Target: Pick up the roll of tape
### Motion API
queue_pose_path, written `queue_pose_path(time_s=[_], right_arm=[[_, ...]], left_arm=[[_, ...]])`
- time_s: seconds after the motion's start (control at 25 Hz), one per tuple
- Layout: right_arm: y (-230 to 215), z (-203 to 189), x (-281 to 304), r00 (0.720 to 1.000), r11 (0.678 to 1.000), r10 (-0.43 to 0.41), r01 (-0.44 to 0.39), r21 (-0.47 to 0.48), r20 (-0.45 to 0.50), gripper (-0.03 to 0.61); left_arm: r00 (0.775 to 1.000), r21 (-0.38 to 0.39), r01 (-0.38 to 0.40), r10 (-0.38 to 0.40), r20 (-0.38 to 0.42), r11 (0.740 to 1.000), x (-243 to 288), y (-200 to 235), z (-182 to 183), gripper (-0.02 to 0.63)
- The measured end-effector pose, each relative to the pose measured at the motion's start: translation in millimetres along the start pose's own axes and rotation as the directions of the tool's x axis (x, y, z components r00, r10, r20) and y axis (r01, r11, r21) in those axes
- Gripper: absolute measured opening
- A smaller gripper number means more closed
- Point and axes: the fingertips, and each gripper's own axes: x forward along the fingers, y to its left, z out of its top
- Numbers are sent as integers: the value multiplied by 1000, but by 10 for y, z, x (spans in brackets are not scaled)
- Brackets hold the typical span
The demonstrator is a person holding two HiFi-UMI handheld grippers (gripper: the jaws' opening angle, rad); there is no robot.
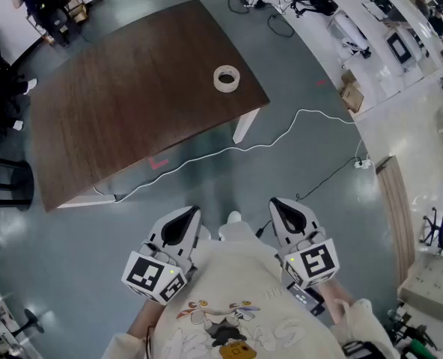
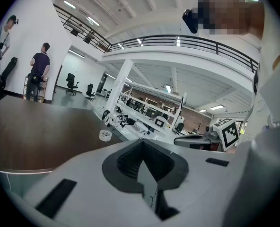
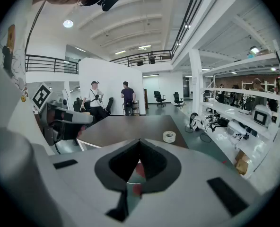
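The left claw is close to the person's body. It is clenched and holds nothing. It points a little down at the floor. I think it waits there because the reach has not begun.

The roll of tape is far ahead of this claw and a bit to its right. It sits on the brown counter, near the corner that is closest to the claws. That spot looks easy to get to from this side.

The tape lies flat on its round side. Its hole points straight up. It is a ring, so it has no long side. A claw could come from any way around it, I think.

The right claw is close to the body too. It is clenched and empty. The tape is far ahead of it, with nothing in between but floor and a thin white cable.
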Motion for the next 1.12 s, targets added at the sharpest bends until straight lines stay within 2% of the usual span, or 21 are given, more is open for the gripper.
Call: queue_pose_path(time_s=[0.4,0.6,0.72,0.96,1.12], right_arm=[[-61,19,-83,1000,1000,4,-4,-2,19,6],[2,-37,-141,994,991,101,-104,83,38,6],[-70,-100,-239,996,994,79,-82,72,32,6],[-349,-180,-422,997,994,59,-63,90,50,6],[-415,-239,-374,994,993,93,-97,67,58,6]], left_arm=[[1000,5,3,-3,-18,1000,30,-74,-54,5],[999,11,16,-16,-36,1000,98,-153,-124,5],[999,24,25,-24,-48,999,153,-227,-133,5],[999,15,-7,8,-54,1000,334,-367,-143,5],[998,18,-33,34,-46,999,462,-464,-234,5]])
